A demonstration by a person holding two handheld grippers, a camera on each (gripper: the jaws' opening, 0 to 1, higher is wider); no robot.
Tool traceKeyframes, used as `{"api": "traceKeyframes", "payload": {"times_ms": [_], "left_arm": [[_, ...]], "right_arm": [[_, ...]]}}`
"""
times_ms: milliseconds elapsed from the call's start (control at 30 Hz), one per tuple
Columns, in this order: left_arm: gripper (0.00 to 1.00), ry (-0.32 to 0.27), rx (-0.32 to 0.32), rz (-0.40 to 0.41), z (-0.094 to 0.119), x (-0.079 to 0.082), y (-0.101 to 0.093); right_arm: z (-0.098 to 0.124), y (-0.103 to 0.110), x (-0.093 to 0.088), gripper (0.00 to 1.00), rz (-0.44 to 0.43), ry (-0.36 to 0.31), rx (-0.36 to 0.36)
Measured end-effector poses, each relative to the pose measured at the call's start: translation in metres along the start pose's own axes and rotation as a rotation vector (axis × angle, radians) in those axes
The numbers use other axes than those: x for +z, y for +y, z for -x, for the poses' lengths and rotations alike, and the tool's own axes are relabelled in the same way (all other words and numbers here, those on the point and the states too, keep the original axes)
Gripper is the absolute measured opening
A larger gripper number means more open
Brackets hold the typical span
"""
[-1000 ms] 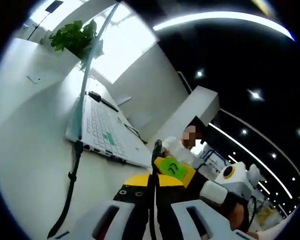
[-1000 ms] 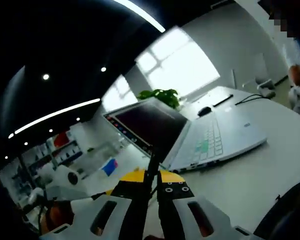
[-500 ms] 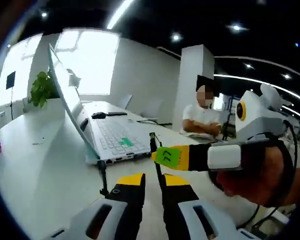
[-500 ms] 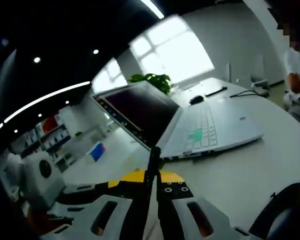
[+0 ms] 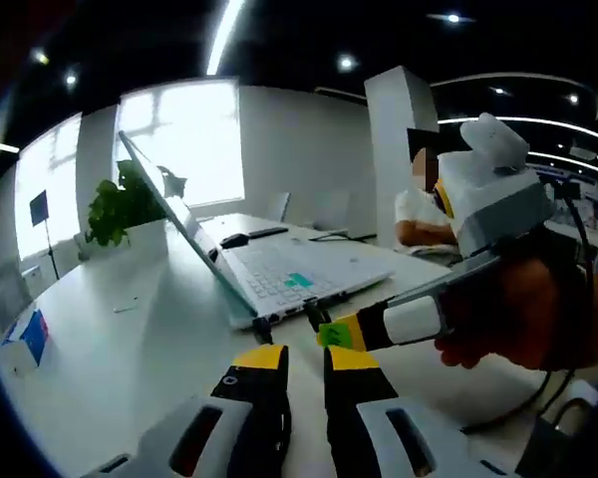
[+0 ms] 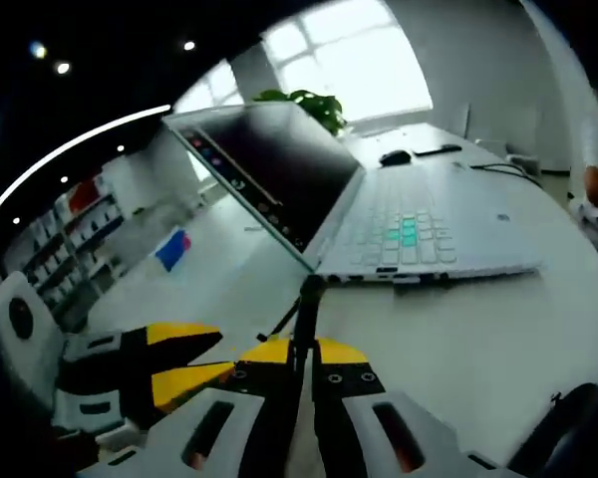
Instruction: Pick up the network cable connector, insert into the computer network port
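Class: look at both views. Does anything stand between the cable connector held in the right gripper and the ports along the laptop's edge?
Nothing visible does. The connector sits just short of the laptop edge, with bare table between.

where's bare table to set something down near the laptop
Bare white table lies behind the laptop lid, between it, the plant and the blue box. Crowded at the laptop's near edge, where both hand-held grippers and the cable meet.

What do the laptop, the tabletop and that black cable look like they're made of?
The laptop looks like pale silvery metal or painted plastic: matte, with a dark glossy screen. The table seems a smooth white laminate, faintly reflective. The network cable, pinched in the right gripper, looks like black rubbery plastic sheathing; too blurred to be sure.
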State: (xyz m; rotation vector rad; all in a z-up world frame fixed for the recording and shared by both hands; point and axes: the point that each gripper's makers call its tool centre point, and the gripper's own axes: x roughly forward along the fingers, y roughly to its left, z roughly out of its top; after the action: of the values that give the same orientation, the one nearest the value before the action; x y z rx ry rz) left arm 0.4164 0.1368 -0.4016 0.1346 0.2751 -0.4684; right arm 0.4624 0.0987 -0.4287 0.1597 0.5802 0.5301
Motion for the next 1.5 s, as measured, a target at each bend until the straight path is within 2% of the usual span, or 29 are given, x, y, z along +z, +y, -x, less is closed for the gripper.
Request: {"api": "traceKeyframes", "payload": {"times_ms": [133, 267, 433, 633, 867, 1200, 1267, 1500], "left_arm": [[0.16, -0.009, 0.000, 0.001, 0.004, -0.001, 0.003], [0.16, -0.011, -0.002, 0.009, -0.002, -0.002, 0.008], [0.16, -0.004, -0.013, -0.002, -0.003, -0.007, 0.003], [0.16, 0.034, 0.022, -0.053, -0.002, -0.014, 0.010], [0.17, 0.046, 0.034, -0.062, -0.001, -0.017, 0.014], [0.18, 0.041, 0.030, -0.068, 0.000, -0.022, 0.012], [0.18, 0.039, 0.026, -0.072, 0.000, -0.024, 0.009], [0.18, 0.027, 0.018, -0.075, -0.001, -0.023, 0.006]], "right_arm": [[-0.004, -0.001, 0.001, 0.06, 0.024, 0.020, -0.024], [-0.007, -0.001, -0.002, 0.06, 0.055, 0.058, -0.049], [-0.011, 0.000, -0.002, 0.06, 0.094, 0.081, -0.066], [-0.019, -0.002, -0.005, 0.06, 0.082, 0.134, -0.073], [-0.025, -0.008, -0.010, 0.06, 0.084, 0.184, -0.091], [-0.034, -0.015, -0.011, 0.06, 0.118, 0.270, -0.138], [-0.033, -0.016, -0.010, 0.06, 0.154, 0.281, -0.153], [-0.034, -0.015, -0.010, 0.07, 0.173, 0.310, -0.163]]}}
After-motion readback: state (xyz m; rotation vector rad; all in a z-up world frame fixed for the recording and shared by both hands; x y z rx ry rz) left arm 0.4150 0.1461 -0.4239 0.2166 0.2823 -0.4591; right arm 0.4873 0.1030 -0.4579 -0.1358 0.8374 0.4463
